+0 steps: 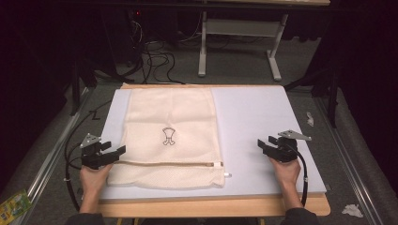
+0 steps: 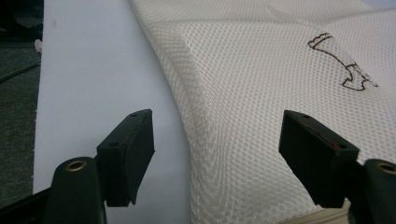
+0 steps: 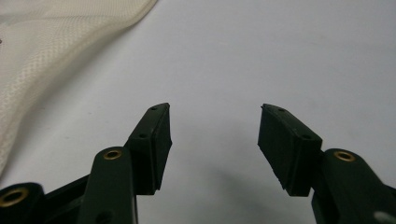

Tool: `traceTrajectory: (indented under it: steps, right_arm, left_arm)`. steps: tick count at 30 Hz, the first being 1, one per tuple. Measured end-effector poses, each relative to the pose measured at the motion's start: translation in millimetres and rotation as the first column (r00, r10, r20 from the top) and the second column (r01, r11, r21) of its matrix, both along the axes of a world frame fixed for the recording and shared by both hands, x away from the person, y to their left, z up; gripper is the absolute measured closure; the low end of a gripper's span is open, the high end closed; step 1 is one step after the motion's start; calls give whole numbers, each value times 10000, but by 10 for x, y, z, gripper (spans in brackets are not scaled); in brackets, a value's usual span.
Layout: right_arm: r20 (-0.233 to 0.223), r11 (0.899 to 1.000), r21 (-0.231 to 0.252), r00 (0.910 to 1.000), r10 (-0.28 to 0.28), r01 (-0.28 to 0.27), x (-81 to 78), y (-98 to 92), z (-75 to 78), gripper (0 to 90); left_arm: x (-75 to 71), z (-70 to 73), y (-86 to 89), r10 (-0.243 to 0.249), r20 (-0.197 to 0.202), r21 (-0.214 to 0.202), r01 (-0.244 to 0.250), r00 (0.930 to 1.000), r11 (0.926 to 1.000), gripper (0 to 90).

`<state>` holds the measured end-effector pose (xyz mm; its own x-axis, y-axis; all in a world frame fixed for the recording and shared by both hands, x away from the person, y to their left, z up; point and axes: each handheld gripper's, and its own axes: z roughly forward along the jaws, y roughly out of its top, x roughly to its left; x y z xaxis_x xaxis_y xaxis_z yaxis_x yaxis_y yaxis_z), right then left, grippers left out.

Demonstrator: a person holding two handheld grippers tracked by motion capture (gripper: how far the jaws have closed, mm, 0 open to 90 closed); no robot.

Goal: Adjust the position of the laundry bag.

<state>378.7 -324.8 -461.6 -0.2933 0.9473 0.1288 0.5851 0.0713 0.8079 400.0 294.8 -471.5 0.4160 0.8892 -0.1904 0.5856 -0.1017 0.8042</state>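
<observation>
A cream mesh laundry bag lies flat on the white board, its zipper running across near the front and a small brown emblem at its middle. My left gripper is open at the bag's left edge, jaws wide over the mesh and the board's bare strip. My right gripper is open over bare board, well right of the bag, whose corner lies off to the left. The white zipper pull sticks out at the bag's front right corner.
The white board rests on a wooden table. Black cables and a grey table frame are on the floor beyond. Crumpled scraps lie on the floor at right, and a green packet at front left.
</observation>
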Motion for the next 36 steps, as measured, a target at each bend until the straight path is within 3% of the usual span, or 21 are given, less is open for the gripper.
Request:
traceTrajectory:
  steps: [7, 11, 21, 27, 29, 36]
  right_arm:
    - [-292, 9972, -160, 9970, 722, -727, 30, 241, 5, 459]
    - [-299, 9963, -70, 9959, 854, -856, 38, 328, -5, 459]
    - [-632, 9874, 60, 9854, 1581, -1580, 99, 618, -13, 454]
    - [-782, 9768, 208, 9736, 2142, -2132, 122, 815, 86, 448]
    - [-828, 9738, 244, 9703, 2272, -2259, 125, 839, 93, 445]
    - [-1269, 9546, 466, 9462, 2977, -2941, 131, 1037, 78, 430]
  left_arm:
    - [-15, -17, -13, -75, -113, 16, 76, 9999, 10000, 266]
    - [-1, -17, -37, -165, -312, 80, 167, 9994, 9998, 261]
    - [17, 24, -103, -410, -489, 176, 419, 9980, 9990, 245]
    - [48, 47, -161, -476, -810, 220, 496, 9956, 9985, 239]
    - [68, 39, -181, -468, -951, 402, 508, 9944, 9979, 230]
    - [107, 24, -229, -491, -1337, 582, 573, 9898, 9967, 226]
